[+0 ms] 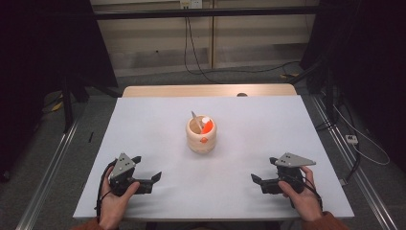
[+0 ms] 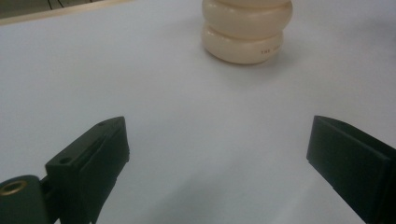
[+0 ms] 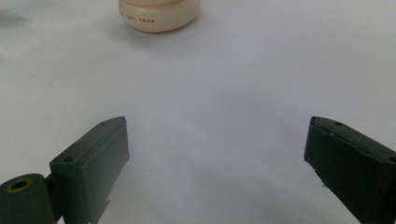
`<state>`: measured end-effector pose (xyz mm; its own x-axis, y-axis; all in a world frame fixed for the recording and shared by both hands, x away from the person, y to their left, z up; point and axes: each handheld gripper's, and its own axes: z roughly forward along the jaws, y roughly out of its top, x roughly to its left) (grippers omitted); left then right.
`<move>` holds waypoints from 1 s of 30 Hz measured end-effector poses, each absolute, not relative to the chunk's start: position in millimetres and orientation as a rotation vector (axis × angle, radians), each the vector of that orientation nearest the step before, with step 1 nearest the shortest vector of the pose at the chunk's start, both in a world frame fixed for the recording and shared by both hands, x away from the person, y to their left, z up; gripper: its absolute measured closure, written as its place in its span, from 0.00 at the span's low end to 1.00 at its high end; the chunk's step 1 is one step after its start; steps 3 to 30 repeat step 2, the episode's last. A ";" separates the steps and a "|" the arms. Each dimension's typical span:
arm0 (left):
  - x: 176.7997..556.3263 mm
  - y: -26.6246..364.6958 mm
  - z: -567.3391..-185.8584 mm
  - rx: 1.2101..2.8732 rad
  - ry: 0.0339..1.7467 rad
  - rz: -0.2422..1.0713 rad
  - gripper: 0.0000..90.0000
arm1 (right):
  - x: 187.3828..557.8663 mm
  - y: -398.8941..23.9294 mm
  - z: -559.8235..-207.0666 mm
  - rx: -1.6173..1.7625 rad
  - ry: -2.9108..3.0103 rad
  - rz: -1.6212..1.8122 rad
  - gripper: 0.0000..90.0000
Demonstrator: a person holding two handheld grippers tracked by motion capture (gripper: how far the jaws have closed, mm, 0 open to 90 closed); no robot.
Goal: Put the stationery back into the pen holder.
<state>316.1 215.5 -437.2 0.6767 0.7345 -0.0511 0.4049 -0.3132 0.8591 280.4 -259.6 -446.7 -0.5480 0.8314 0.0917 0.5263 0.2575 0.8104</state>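
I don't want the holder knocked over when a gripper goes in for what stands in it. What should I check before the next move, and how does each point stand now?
1. Left gripper open: ok, jaws wide apart in the left gripper view.
2. Right gripper open: ok, jaws wide apart and nothing between them.
3. Cream ribbed holder upright: ok, it stands mid-table on the white table.
4. Path to the holder free: ok, bare tabletop lies between each gripper and it.
5. Orange item and pale stick reachable: ok, both rise above the rim.
6. Whether they sit loose in the holder: cannot tell.
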 end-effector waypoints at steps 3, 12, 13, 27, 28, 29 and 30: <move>316.4 215.3 -437.2 1.952 0.878 0.437 0.06 | 280.5 -259.7 -446.4 1.246 2.176 1.193 0.07; 316.4 215.3 -437.2 1.952 0.878 0.437 0.06 | 280.5 -259.7 -446.4 1.246 2.176 1.193 0.07; 316.4 215.3 -437.2 1.952 0.878 0.437 0.06 | 280.5 -259.7 -446.4 1.246 2.176 1.193 0.07; 316.4 215.3 -437.2 1.952 0.878 0.437 0.06 | 280.5 -259.7 -446.4 1.246 2.176 1.193 0.07; 316.4 215.3 -437.2 1.952 0.878 0.437 0.06 | 280.5 -259.7 -446.4 1.246 2.176 1.193 0.07; 316.4 215.3 -437.2 1.952 0.878 0.437 0.06 | 280.5 -259.7 -446.4 1.246 2.176 1.193 0.07; 316.4 215.3 -437.2 1.952 0.878 0.437 0.06 | 280.5 -259.7 -446.4 1.246 2.176 1.193 0.07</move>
